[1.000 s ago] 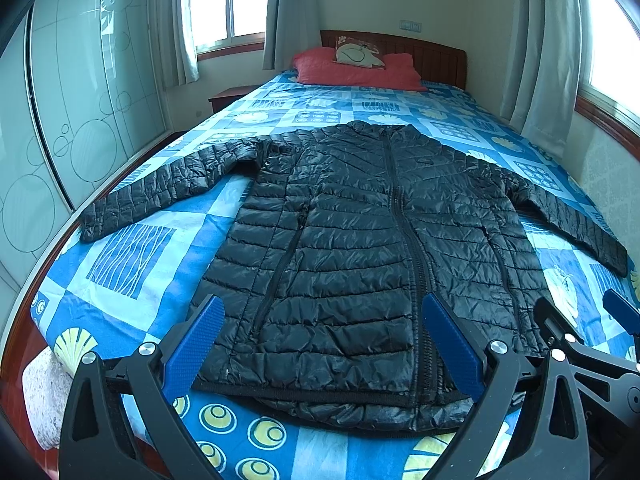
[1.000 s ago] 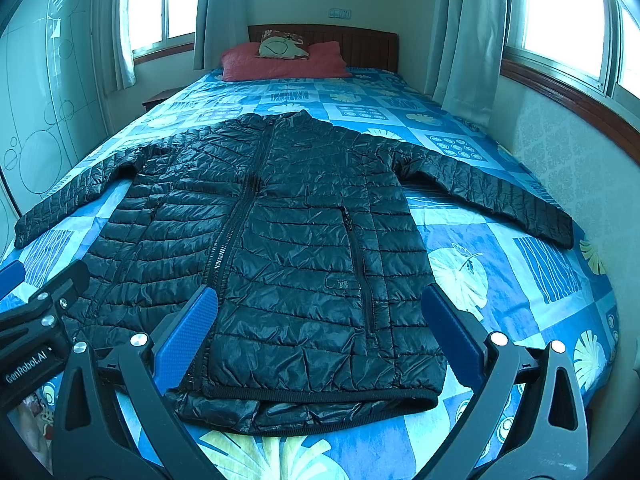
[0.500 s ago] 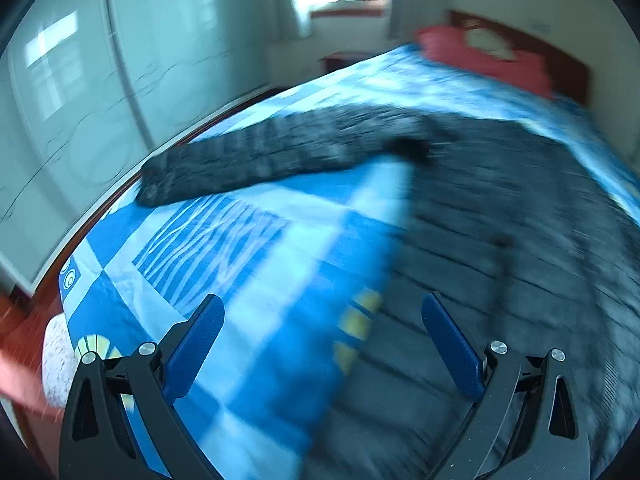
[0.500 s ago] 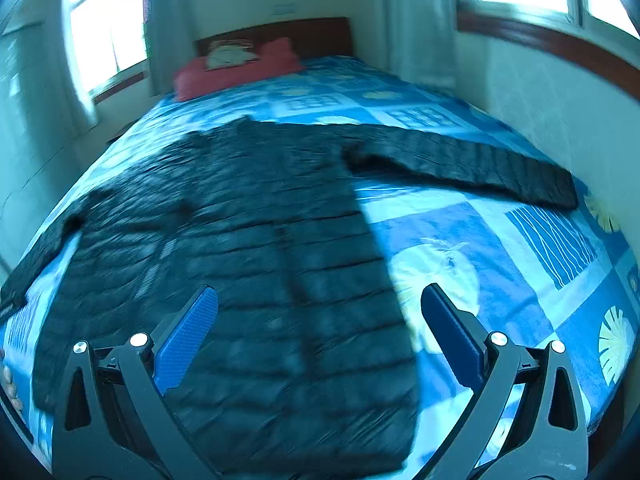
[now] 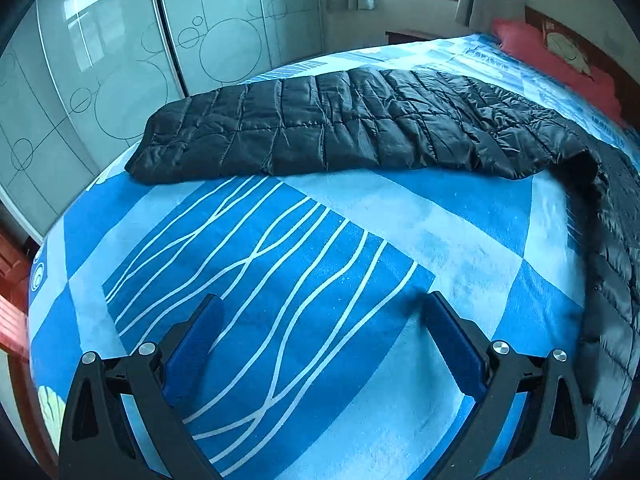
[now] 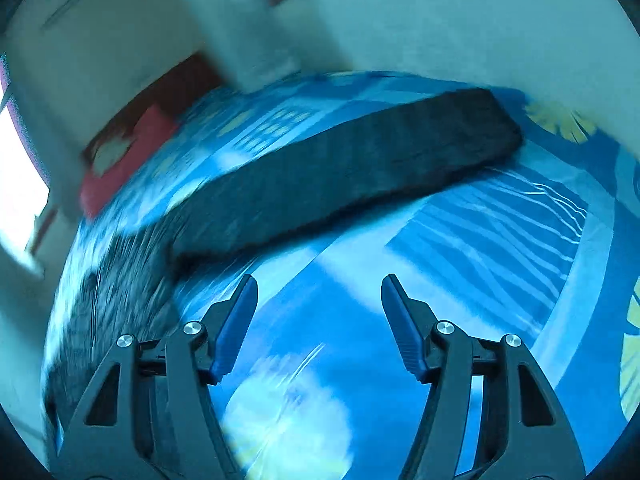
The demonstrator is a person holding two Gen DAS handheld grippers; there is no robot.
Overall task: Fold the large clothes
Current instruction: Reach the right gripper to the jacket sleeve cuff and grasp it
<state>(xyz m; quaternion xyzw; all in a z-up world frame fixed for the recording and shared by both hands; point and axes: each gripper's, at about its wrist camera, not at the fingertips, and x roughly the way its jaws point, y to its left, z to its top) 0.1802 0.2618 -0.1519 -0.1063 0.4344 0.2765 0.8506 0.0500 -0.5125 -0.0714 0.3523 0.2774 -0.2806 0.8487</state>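
Pointing down at a slant toward the bedspread [image 5: 360,216], the left gripper [image 5: 320,340] hangs with its blue pads spread wide and nothing between them, only the wavy-lined blue square of the cover below. Ahead of its fingertips and well apart from them, one sleeve [image 5: 320,132] of the black quilted jacket [image 5: 608,264] lies flat across the bed, its cuff off to the gripper's left near the bed's edge by the glass wardrobe doors [image 5: 100,80]. To the gripper's right the sleeve joins the jacket's body, which runs down that side of the view. A red pillow [image 5: 560,60] sits far ahead and to the right.

The right gripper [image 6: 319,316] also tilts downward over bare bedspread [image 6: 480,248], the view rolled and smeared by motion. Its jaws are closing, yet a clear gap shows between the pads and no cloth is in it. The jacket's other sleeve [image 6: 360,176] stretches ahead of this gripper, apart from the fingertips, its cuff up to the right near the pale wall [image 6: 440,20]. The jacket's body [image 6: 112,288] lies blurred to the gripper's left.
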